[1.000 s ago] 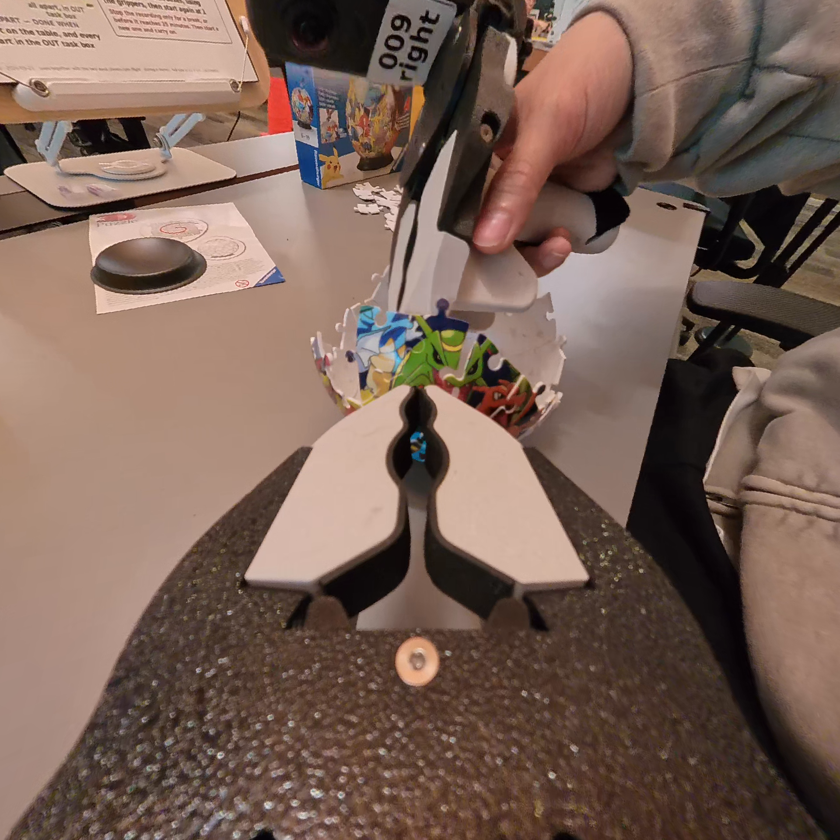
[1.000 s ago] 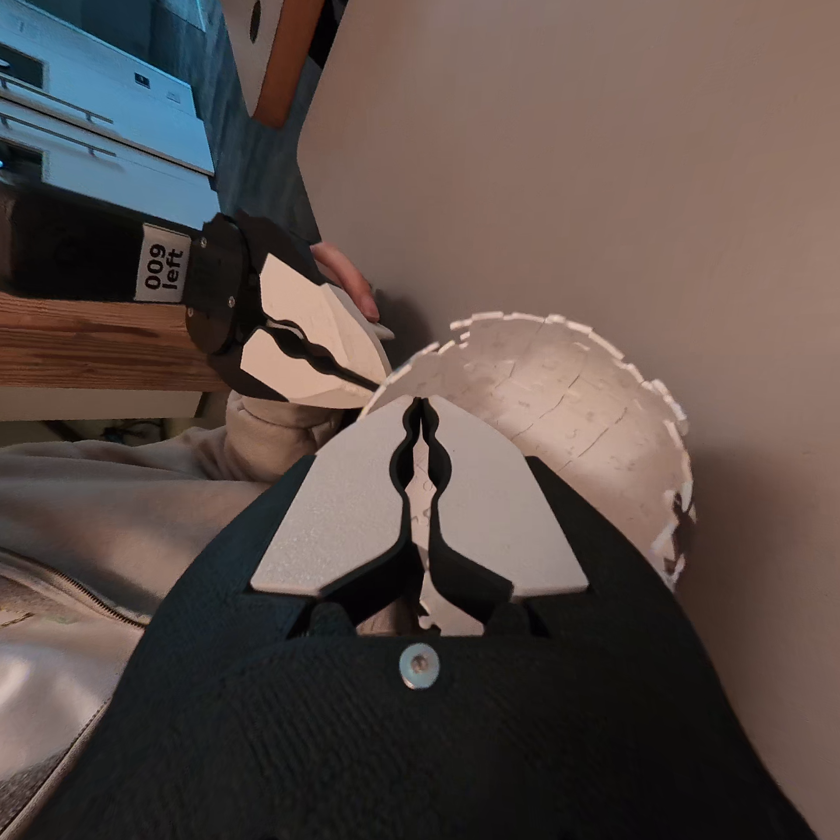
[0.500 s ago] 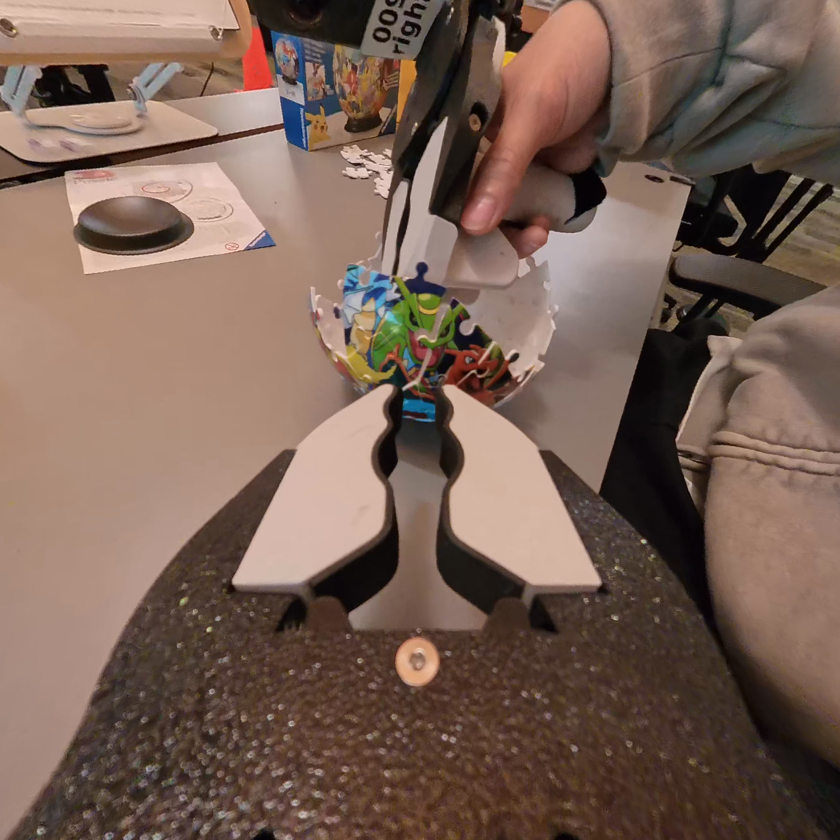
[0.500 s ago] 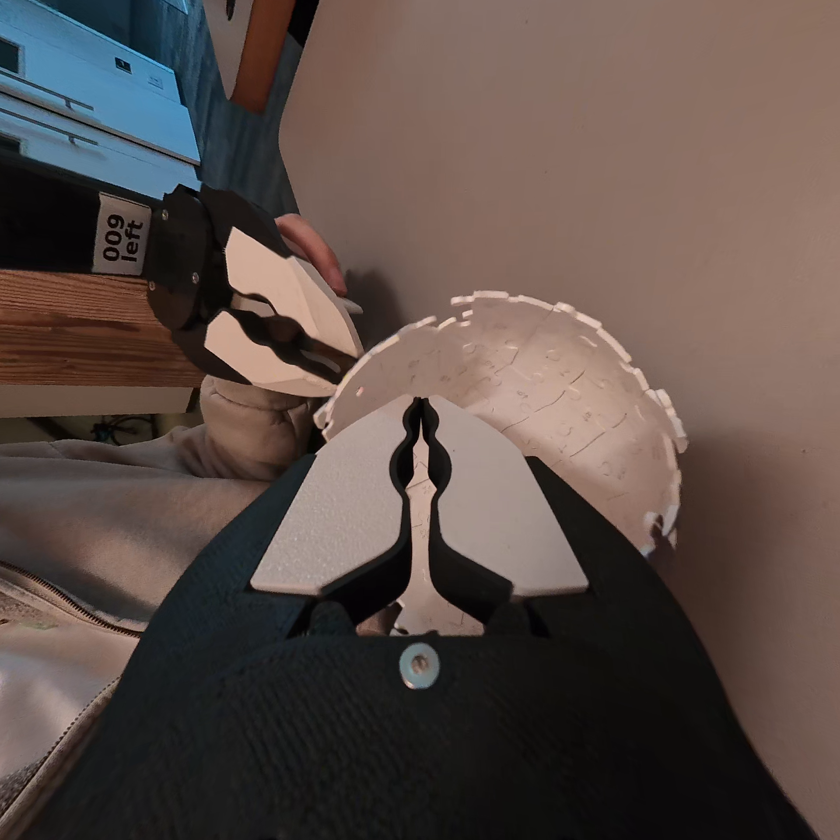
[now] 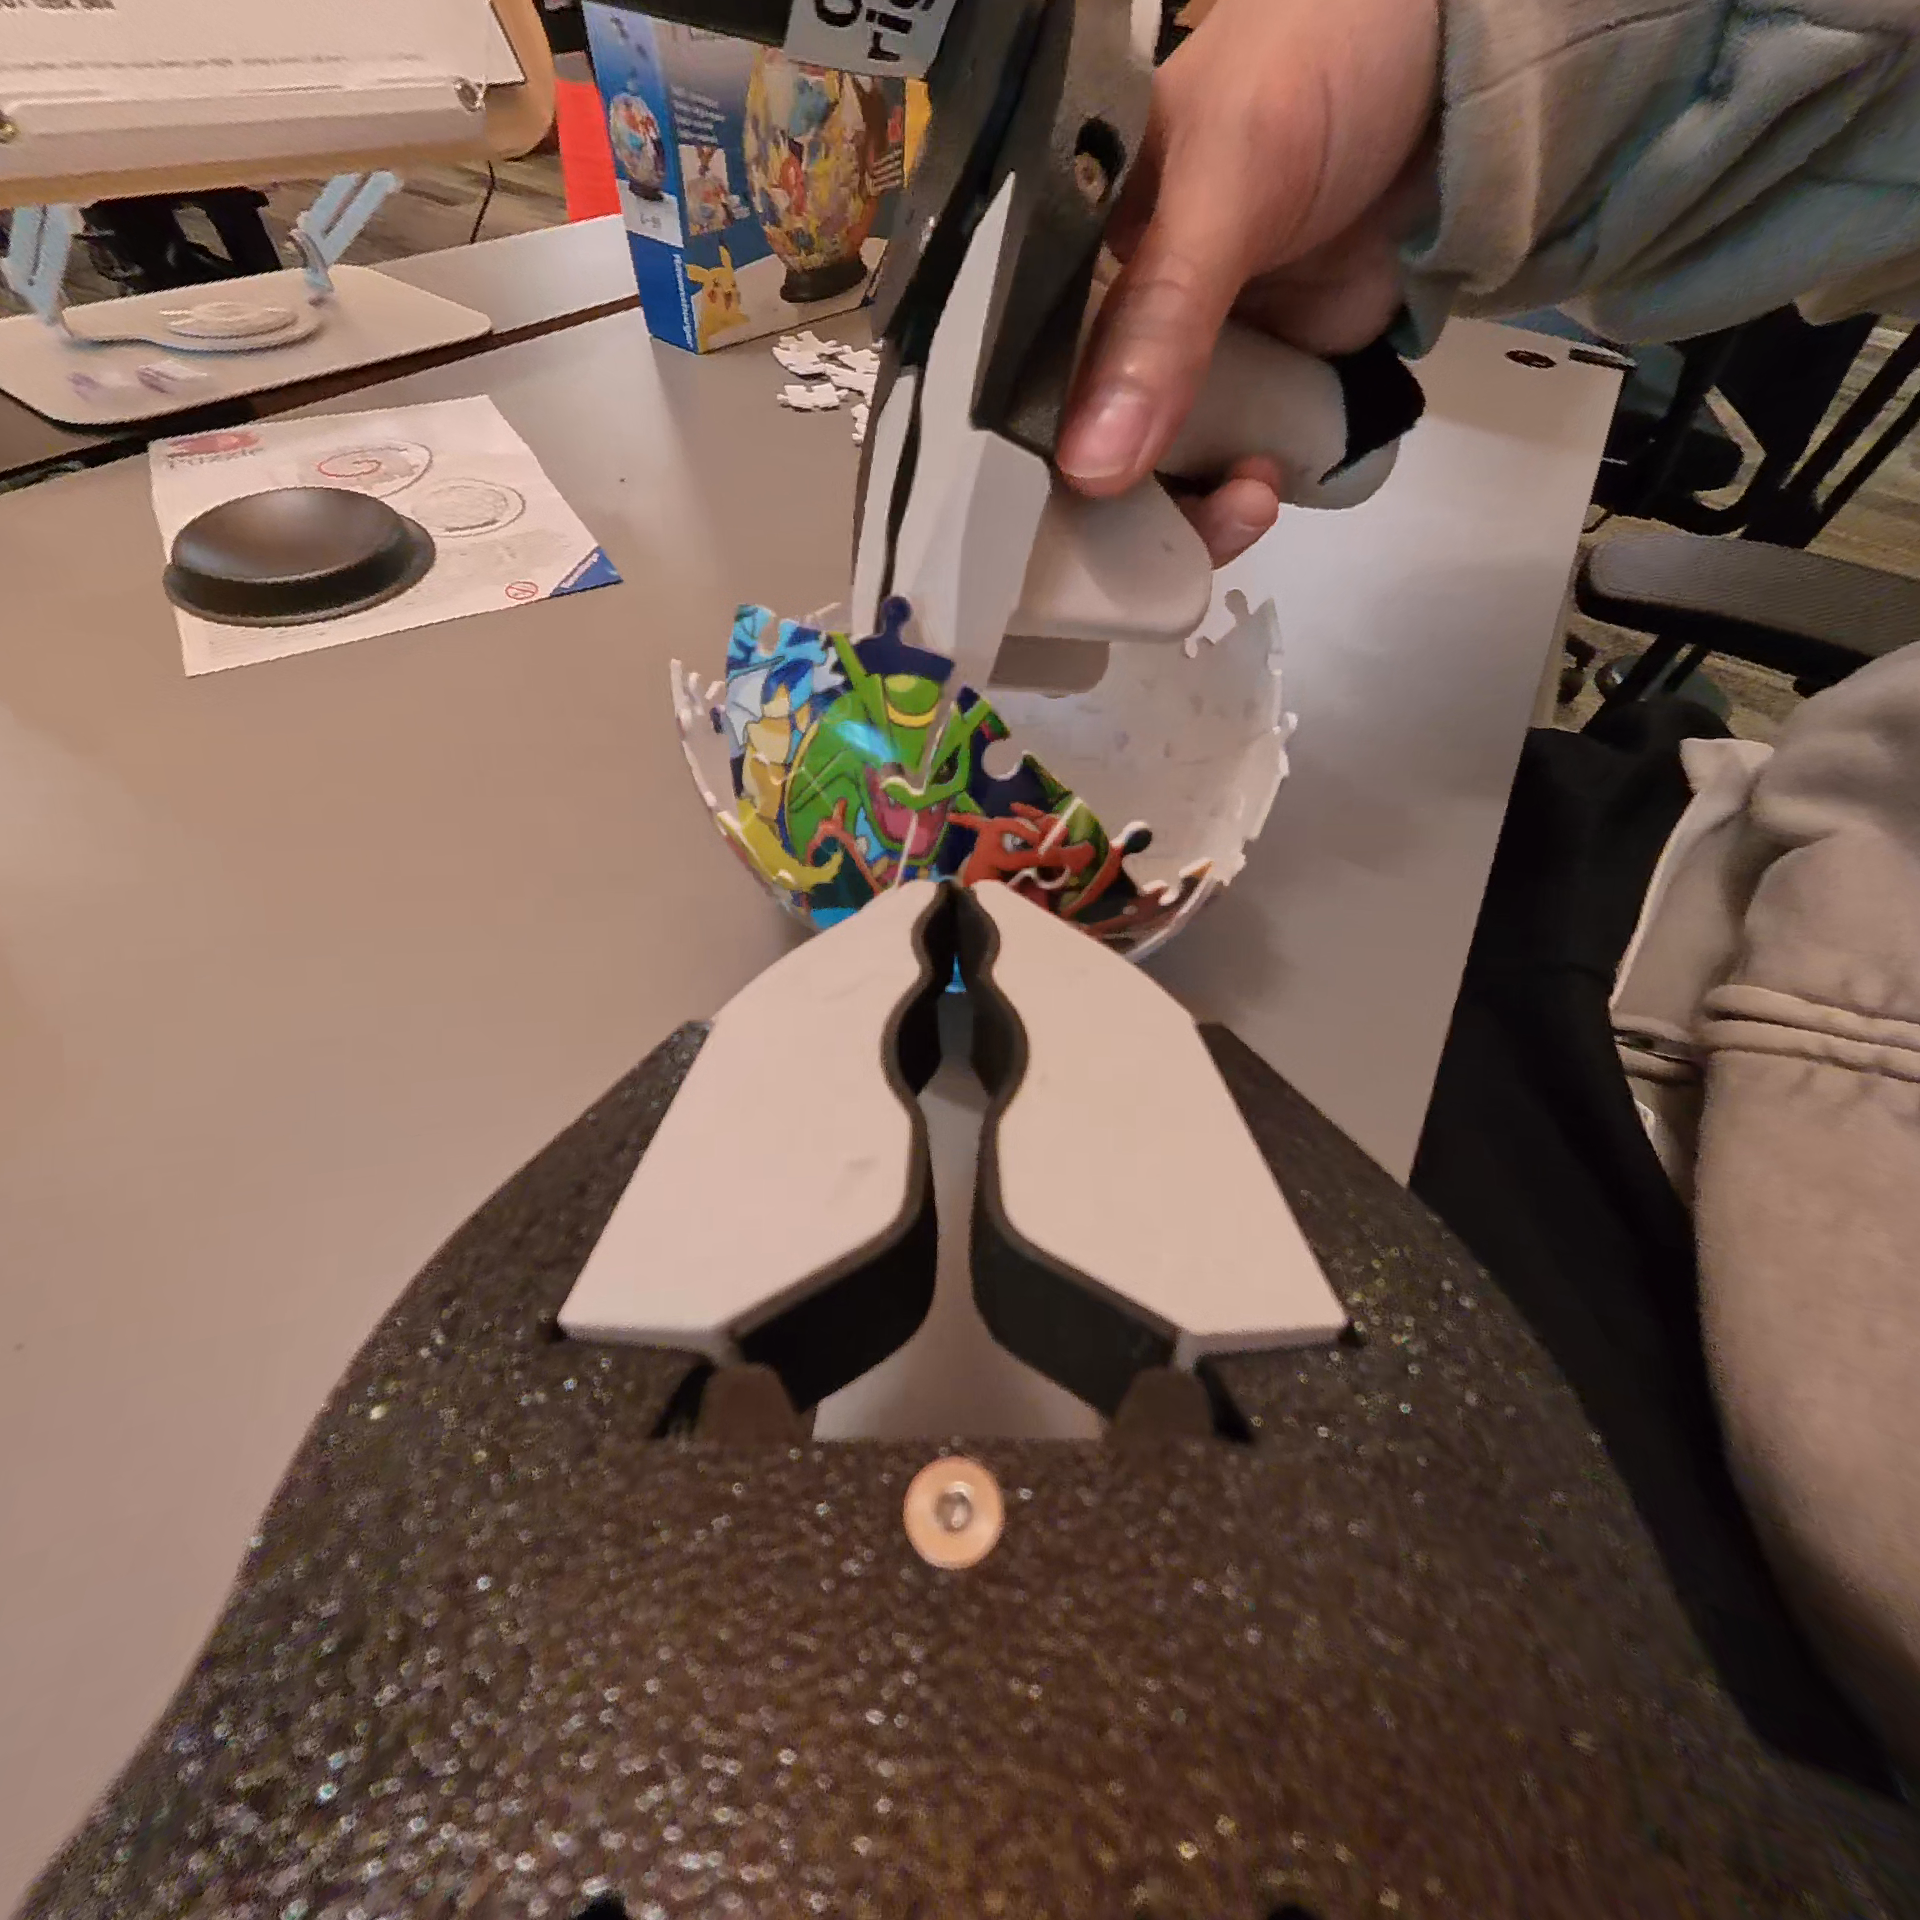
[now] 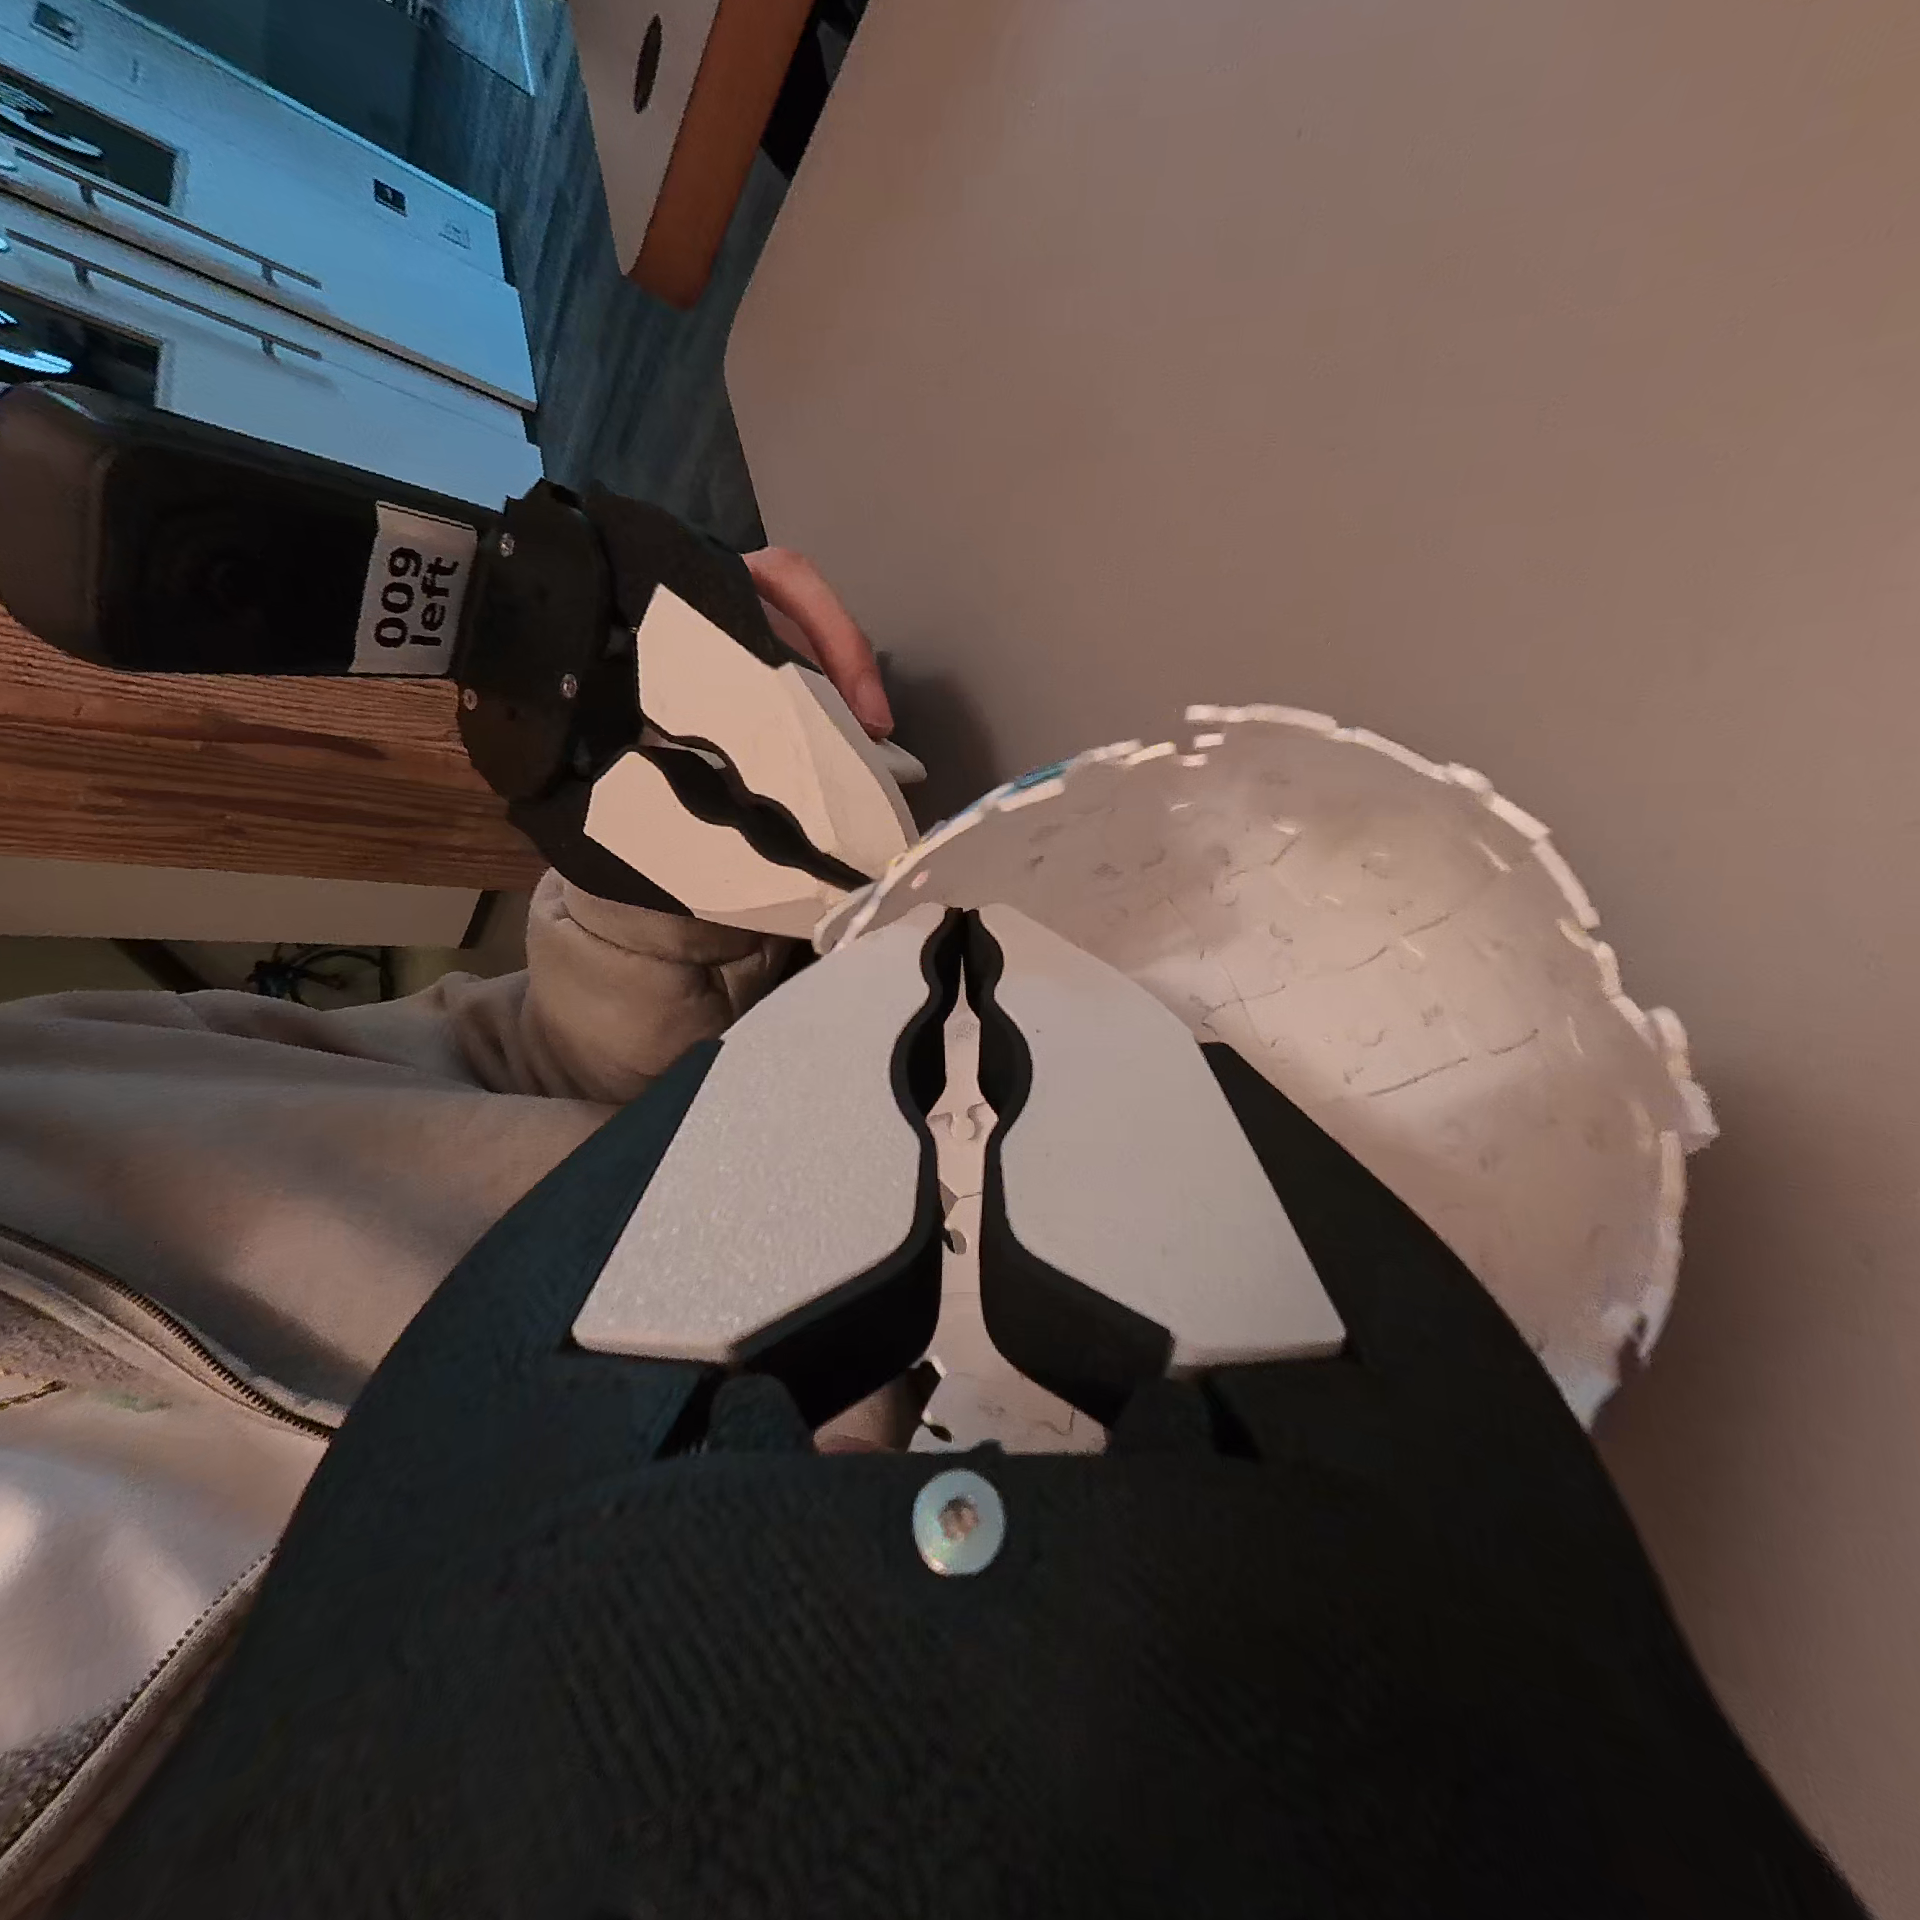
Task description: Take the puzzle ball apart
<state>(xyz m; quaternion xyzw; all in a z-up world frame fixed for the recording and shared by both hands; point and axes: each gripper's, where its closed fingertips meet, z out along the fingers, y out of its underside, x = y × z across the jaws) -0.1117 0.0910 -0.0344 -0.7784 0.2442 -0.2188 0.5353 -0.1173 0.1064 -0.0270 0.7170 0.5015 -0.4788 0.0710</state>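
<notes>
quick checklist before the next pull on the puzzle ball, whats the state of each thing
1. Right claw shut on the puzzle ball shell's rim: ok, rim pieces show between its fingers.
2. Left claw gripping the shell's near side: cannot tell. Its tips are closed at the coloured wall, but the contact is hidden.
3. Shell resting on the table: ok.
4. Shell still in one part: ok, roughly half a ball, jagged edge.
5. Loose pieces out of the way: ok, they lie far back beside the puzzle box.
6. Black stand out of the pull path: ok, far left on the instruction sheet.
</notes>
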